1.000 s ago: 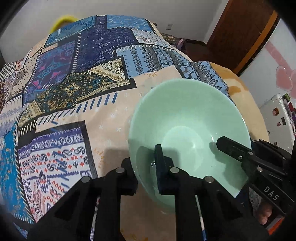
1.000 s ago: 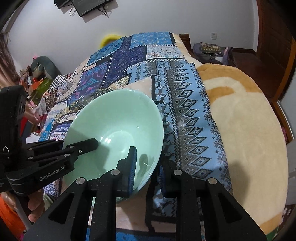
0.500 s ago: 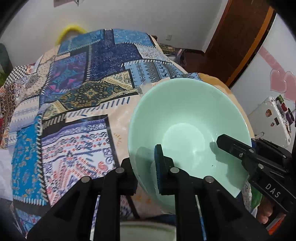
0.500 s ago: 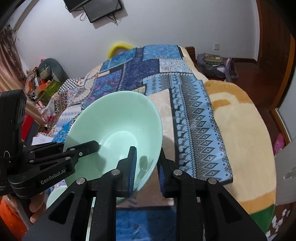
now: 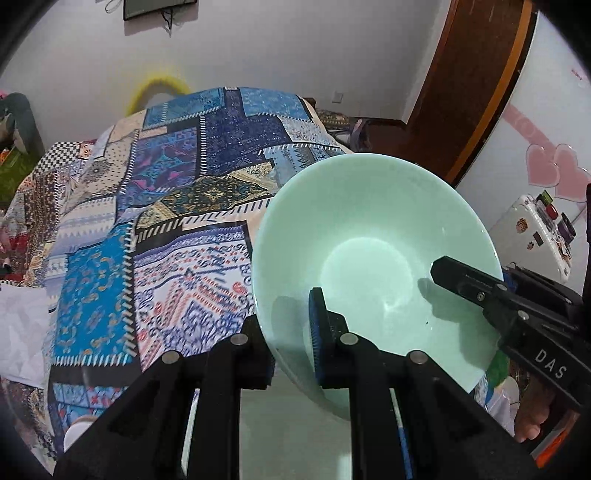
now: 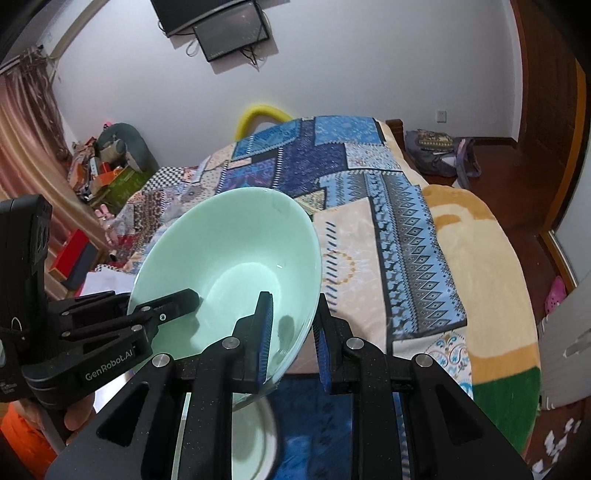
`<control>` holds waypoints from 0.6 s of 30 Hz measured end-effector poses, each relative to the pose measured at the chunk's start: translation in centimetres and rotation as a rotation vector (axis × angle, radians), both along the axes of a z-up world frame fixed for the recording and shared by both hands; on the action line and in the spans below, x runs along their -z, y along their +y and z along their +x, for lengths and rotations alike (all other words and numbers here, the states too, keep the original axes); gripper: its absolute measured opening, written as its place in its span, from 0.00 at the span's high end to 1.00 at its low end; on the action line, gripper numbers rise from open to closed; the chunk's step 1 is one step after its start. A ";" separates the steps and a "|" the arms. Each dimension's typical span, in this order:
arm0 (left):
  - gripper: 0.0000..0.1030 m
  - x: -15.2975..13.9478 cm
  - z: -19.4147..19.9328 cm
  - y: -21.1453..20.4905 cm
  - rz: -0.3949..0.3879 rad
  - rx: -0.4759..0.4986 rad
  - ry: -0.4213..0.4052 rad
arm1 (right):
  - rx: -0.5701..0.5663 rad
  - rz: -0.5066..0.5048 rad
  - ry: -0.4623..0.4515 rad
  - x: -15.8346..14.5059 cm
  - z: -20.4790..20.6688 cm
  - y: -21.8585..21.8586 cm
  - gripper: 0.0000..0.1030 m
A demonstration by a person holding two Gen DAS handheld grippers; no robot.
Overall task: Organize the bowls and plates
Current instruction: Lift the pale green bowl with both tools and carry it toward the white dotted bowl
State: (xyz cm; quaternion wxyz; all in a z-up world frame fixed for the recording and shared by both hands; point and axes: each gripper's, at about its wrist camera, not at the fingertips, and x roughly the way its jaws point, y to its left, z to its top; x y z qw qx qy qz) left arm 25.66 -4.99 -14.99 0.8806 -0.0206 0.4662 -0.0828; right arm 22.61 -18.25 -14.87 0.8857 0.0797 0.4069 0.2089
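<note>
- Mint-green bowl (image 5: 373, 258): held in the air above the foot of the bed, tilted, inside empty and glossy. It is gripped at two places on its rim, one by each hand-held gripper.
- Left hand-held gripper (image 5: 290, 339): clamped on the near rim of the bowl, one finger inside the wall, the other outside and below it. In the right wrist view it (image 6: 173, 302) reaches in from the left, marked "GenRobot.AI".
- Right hand-held gripper (image 6: 291, 332): clamped on the bowl's near right rim, blue-padded fingers (image 6: 264, 332) on either side of the wall. In the left wrist view it (image 5: 465, 280) enters from the right, marked "DAS".
- Second pale dish (image 6: 255, 439): partly visible directly beneath the held bowl, low in both views; its shape cannot be told.
- Bed (image 6: 491, 280): covered by a blue patchwork quilt (image 5: 192, 177) over a tan fleece blanket (image 6: 480, 236).
- Wall screen (image 6: 231, 27): mounted above the bed head, cables hanging.
- Yellow ring (image 6: 258, 112): behind the far end of the bed.
</note>
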 end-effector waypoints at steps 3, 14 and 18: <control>0.85 -0.5 -1.6 0.7 -0.005 -0.008 -0.004 | -0.011 -0.004 -0.011 -0.4 -1.2 0.7 0.81; 0.85 -1.0 -6.4 4.3 -0.027 -0.064 -0.025 | -0.059 -0.005 -0.037 -0.7 -4.1 4.2 0.81; 0.85 -1.0 -8.1 6.2 -0.037 -0.098 -0.027 | -0.086 0.001 -0.038 -0.4 -5.0 5.9 0.81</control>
